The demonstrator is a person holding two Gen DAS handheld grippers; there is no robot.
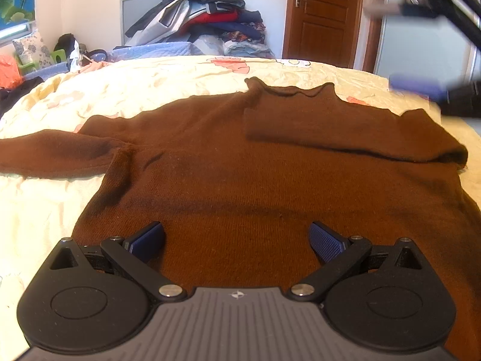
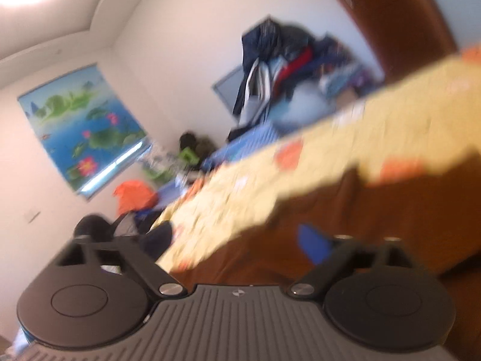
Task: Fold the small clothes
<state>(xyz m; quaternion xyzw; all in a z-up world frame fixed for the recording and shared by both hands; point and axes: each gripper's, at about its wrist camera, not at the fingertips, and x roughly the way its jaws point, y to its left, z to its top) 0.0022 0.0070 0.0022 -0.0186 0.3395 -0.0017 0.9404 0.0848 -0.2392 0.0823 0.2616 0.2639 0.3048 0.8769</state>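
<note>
A brown knit sweater point(image 1: 234, 162) lies flat on the cream bedspread point(image 1: 126, 90), collar far from me. One sleeve stretches out to the left; the other point(image 1: 336, 126) is folded across the chest. My left gripper point(image 1: 237, 240) hovers open over the sweater's hem, nothing between its blue pads. In the left wrist view my right gripper point(image 1: 421, 51) appears blurred at the upper right edge, above the bed's far right side. In its own tilted, blurred view the right gripper point(image 2: 240, 240) stands open and empty, over the sweater point(image 2: 375, 219) and the bedspread point(image 2: 345, 141).
A pile of clothes point(image 1: 207, 9) is heaped against the far wall behind the bed, beside a wooden door point(image 1: 323, 12). Bags and small items point(image 1: 36, 57) crowd the far left. A lotus picture point(image 2: 81, 126) hangs on the wall.
</note>
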